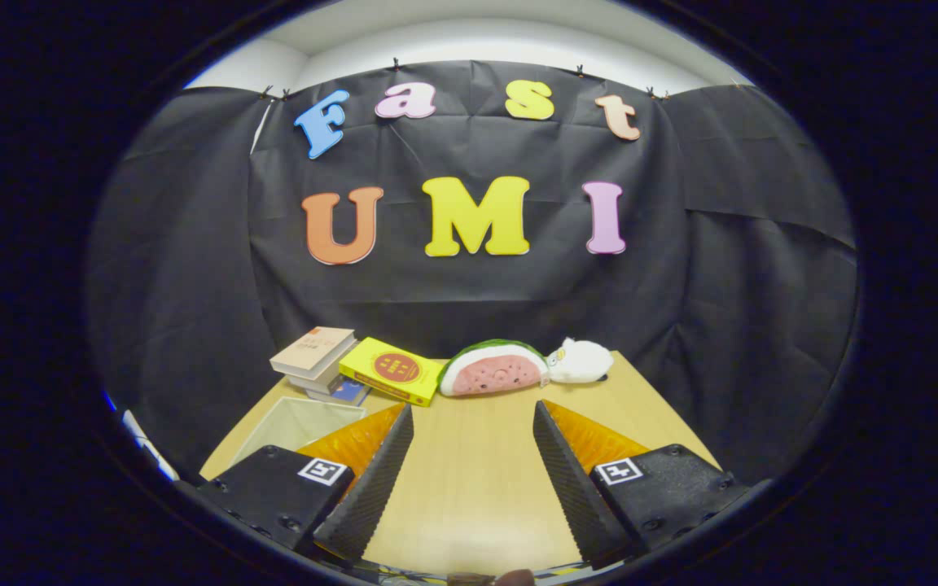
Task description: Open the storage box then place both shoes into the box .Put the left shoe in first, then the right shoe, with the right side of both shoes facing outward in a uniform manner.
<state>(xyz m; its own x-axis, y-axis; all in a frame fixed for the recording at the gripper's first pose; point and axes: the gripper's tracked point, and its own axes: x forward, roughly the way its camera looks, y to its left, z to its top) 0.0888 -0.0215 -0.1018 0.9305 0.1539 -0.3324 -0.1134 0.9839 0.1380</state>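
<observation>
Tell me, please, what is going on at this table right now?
The handheld gripper hovers open above the light wooden table, with nothing between its fingers. To its left sits a pale open-topped container, possibly the storage box. Beyond the fingers, against the black cloth wall, lie a stack of books, a flat yellow box, a watermelon-slice plush and a small white plush toy. Nothing has been grasped.

Gripper [473,431] in the lower centre of the frame, level and pointing forward. Its two fingers [371,480] stand wide apart, converging slightly toward the tips, with nothing held between them.
</observation>
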